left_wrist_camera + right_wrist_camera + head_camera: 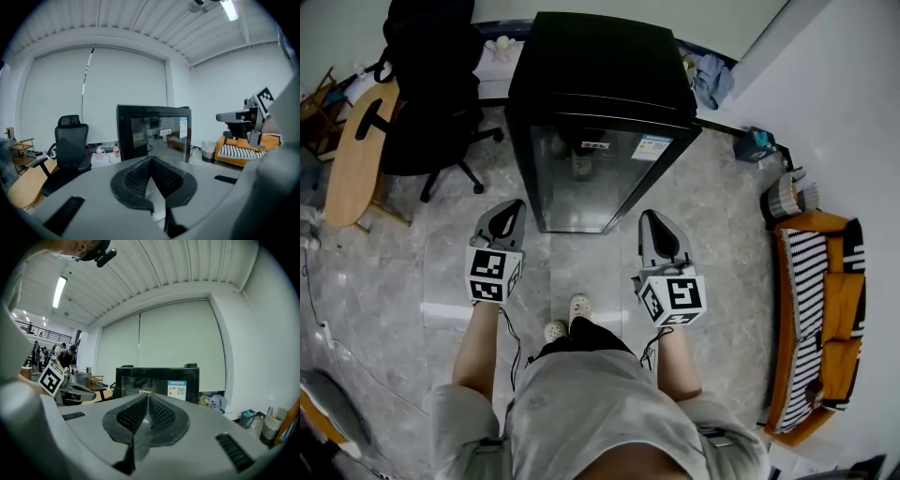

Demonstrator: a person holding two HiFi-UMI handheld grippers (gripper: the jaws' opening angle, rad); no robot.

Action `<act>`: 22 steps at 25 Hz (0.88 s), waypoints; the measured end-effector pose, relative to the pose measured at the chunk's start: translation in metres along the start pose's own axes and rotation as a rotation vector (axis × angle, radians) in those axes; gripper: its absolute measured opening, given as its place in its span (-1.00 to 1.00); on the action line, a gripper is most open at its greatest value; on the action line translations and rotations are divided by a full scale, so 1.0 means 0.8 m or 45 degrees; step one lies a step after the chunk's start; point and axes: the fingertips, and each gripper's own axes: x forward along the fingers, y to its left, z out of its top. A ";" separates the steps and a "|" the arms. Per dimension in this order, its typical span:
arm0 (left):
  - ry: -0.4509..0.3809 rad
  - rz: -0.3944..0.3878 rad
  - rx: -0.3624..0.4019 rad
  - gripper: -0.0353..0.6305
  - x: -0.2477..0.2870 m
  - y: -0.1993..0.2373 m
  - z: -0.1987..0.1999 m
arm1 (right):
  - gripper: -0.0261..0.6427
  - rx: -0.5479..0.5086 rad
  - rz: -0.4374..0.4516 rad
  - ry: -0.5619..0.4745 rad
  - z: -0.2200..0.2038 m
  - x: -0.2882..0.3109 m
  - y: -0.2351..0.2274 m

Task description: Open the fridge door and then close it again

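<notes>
- Both forearms reach forward side by side at the bottom middle of the head view. Each hand holds its tool roughly level, tip aimed up the frame.
- The left gripper (516,208) has its fingers (138,176) clenched tip to tip, with nothing between them.
- The right gripper (651,221) has its fingers (161,414) pressed together too, and they are empty.
- The person's shoes (568,319) stand between the two grippers on the grey floor (403,281).
- A short strip of bare floor lies between the tips and the fridge (600,84); neither gripper touches it.
- The fridge is black and stands at the upper middle with its glass door (591,178) closed, facing the person. The left tip is near the door's left edge, the right tip near its right edge.
- An office chair (431,103) crowds the fridge's left side, with a wooden tabletop (356,155) beyond it at the far left.
- An orange striped sofa (820,319) lines the right edge, leaving open floor to the fridge's right.
</notes>
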 end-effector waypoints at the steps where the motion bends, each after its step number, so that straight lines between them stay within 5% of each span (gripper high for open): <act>1: -0.016 -0.006 0.002 -0.85 -0.007 -0.004 0.005 | -0.85 -0.002 -0.006 -0.006 0.003 -0.005 0.002; 12: -0.180 -0.014 0.064 -0.85 -0.084 -0.045 0.048 | -0.85 -0.022 -0.037 -0.068 0.025 -0.052 0.024; 22: -0.281 0.024 -0.021 -0.85 -0.129 -0.049 0.063 | -0.85 -0.053 -0.037 -0.090 0.036 -0.079 0.041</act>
